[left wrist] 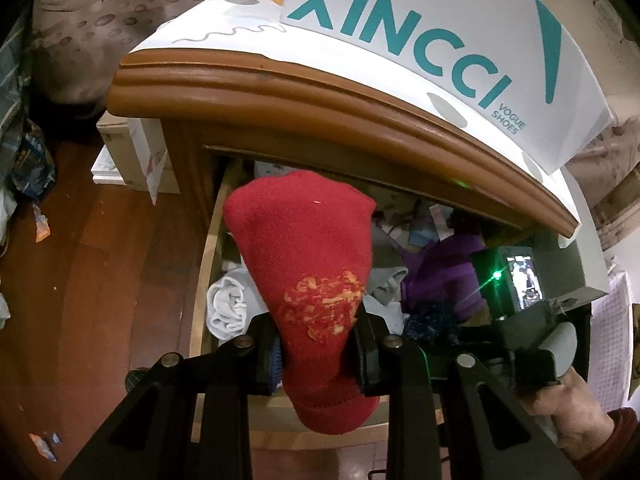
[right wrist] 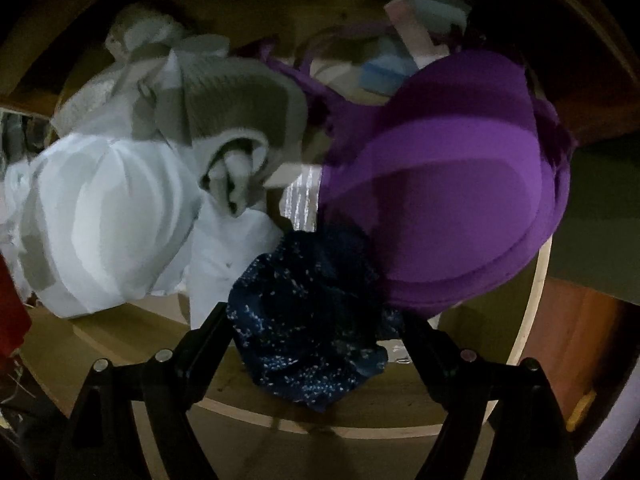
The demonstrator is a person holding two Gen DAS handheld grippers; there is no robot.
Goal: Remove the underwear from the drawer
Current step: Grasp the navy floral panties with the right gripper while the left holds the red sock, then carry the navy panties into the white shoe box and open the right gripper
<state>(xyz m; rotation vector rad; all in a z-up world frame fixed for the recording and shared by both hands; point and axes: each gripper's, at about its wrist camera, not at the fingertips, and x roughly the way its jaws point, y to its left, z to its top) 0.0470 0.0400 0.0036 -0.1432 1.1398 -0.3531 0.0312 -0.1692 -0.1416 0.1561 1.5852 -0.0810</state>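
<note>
In the left wrist view my left gripper [left wrist: 314, 344] is shut on a red sock [left wrist: 308, 248] with an orange print, held above the open drawer [left wrist: 208, 248] of a wooden nightstand. The drawer holds a white garment [left wrist: 228, 308], a purple bra [left wrist: 448, 276] and a dark blue speckled garment [left wrist: 430, 320]. In the right wrist view my right gripper [right wrist: 316, 320] is inside the drawer, its fingers wide apart on either side of the dark blue speckled garment [right wrist: 308, 332], with the purple bra [right wrist: 448, 200] just beyond. White [right wrist: 104, 220] and grey [right wrist: 232, 108] garments lie to the left.
A white XINCCI shoe box [left wrist: 440, 40] stands on the nightstand top [left wrist: 320, 92]. A cardboard box [left wrist: 132, 152] sits on the wooden floor to the left, with litter around. The other gripper's body [left wrist: 520, 292] shows at the right. The drawer's front rim [right wrist: 340, 424] is near.
</note>
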